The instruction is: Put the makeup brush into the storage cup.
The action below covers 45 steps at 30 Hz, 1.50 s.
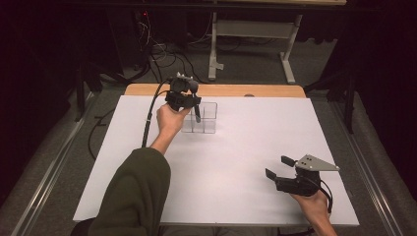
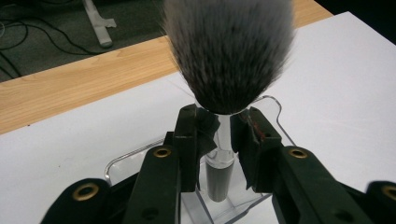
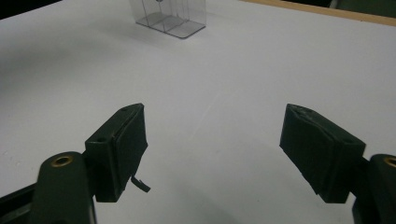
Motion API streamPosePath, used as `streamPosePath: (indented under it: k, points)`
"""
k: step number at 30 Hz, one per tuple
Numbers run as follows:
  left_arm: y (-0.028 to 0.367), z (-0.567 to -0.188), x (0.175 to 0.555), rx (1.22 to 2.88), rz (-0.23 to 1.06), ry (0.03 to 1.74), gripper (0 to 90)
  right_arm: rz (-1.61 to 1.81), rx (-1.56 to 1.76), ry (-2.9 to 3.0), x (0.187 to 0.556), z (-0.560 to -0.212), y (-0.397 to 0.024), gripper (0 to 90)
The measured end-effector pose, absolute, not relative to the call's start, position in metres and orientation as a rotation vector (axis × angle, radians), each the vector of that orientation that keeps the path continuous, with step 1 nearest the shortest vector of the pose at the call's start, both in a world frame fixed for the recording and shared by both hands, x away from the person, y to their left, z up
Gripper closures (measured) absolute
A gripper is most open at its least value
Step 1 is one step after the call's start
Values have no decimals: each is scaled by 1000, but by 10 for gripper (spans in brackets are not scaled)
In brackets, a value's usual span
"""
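Right now the left gripper [image 2: 219, 128] is clenched on the makeup brush [image 2: 229, 51] by its silver ferrule, handle down inside a compartment of the clear acrylic organizer [image 1: 199, 118] at the far side of the tabletop [image 1: 236, 147]. The right gripper [image 3: 212, 149] rests released, well apart. Tilting the brush could tip the light organizer.

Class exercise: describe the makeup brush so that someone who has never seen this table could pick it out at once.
Start at the white table and go to the clear organiser near its far edge. The makeup brush stands upright there, gripped by the left tongs. Its fluffy grey, white-tipped head sets it apart.
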<state>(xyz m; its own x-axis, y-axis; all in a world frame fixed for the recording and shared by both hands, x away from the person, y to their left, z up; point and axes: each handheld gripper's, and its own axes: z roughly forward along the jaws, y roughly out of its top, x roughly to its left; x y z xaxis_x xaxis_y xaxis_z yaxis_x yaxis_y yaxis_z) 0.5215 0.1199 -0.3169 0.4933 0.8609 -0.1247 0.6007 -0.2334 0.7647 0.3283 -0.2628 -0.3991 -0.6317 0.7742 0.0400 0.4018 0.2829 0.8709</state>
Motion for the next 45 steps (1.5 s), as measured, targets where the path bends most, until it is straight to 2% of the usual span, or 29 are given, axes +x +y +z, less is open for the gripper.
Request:
streamPosePath:
  k: [21,23,24,28,30,45]
  points:
    - [112,-326,525,2003,417,1208,692,1292,1053,2171,328,-399,-262,245]
    - [111,-327,525,2006,415,1210,631,1290,1050,2173,328,-399,-262,245]
    - [111,-327,525,2007,419,1209,631,1290,1050,2172,328,-399,-262,245]
    - [112,-326,523,2002,425,1209,481,1297,1059,2165,328,-399,-263,246]
    - [113,-325,522,1996,430,1203,456,1298,1055,2167,328,-399,-263,246]
    - [117,-316,509,1961,444,1156,413,1295,1050,2167,328,-399,-262,247]
